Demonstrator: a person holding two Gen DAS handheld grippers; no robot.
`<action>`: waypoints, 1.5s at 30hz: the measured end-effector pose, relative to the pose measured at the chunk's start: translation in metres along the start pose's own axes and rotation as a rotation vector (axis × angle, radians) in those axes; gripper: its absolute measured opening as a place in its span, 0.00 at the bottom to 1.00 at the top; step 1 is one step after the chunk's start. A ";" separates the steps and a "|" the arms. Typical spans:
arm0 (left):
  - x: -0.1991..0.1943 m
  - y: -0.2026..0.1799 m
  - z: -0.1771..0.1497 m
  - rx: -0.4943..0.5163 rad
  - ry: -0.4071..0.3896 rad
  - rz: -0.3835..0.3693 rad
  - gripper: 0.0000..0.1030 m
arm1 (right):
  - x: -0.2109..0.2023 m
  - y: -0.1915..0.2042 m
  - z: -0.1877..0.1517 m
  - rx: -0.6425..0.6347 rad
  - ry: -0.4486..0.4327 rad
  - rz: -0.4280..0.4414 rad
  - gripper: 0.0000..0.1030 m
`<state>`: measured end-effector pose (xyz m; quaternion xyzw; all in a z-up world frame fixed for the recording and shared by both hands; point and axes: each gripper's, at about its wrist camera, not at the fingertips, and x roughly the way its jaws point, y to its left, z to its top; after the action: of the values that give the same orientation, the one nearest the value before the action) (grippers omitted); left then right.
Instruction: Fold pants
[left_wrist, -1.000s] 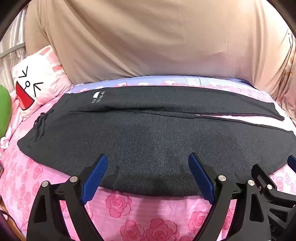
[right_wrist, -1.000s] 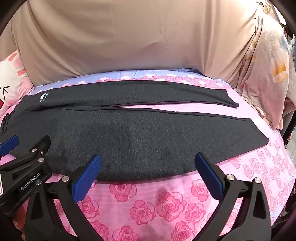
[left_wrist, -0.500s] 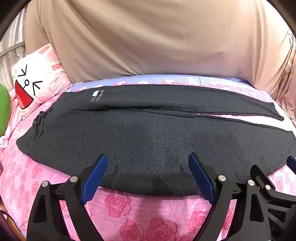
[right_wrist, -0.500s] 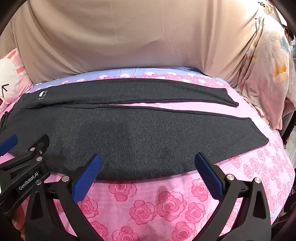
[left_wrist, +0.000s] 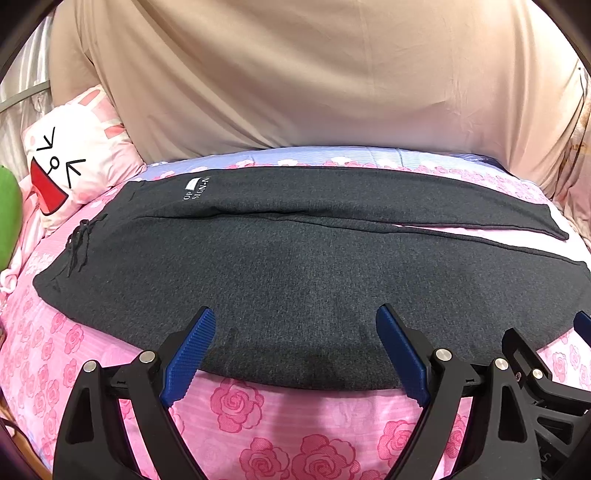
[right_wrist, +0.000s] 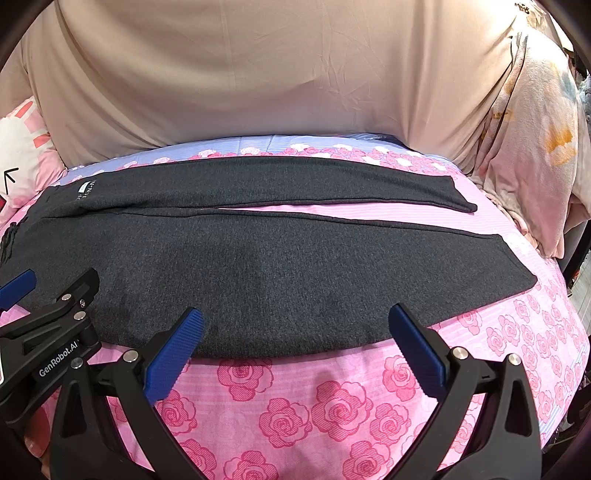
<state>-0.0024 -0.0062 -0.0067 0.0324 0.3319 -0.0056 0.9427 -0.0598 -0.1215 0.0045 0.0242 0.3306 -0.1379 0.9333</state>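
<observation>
Currently the pants lie flat, unfolded, legs apart, on the bedsheet; my left gripper and right gripper hover spread wide, empty; every fold remains.

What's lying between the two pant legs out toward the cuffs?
Only bare pink bedsheet: a narrow wedge that widens toward the cuffs, between the far leg and the near leg of the pants. The right wrist view shows it best.

Both views sit slightly lower on the pants, a barely visible shift.
</observation>
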 end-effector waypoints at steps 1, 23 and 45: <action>0.000 -0.001 -0.001 0.001 -0.001 -0.002 0.83 | 0.000 0.000 0.000 0.000 0.001 0.000 0.96; -0.001 0.007 0.006 0.005 0.000 -0.002 0.84 | 0.000 -0.001 0.000 0.000 -0.001 0.000 0.96; 0.001 0.006 0.006 0.010 0.008 0.002 0.84 | 0.000 -0.001 0.000 0.000 0.001 0.000 0.96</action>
<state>0.0022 -0.0002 -0.0018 0.0372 0.3359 -0.0061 0.9412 -0.0599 -0.1230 0.0043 0.0243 0.3309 -0.1379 0.9332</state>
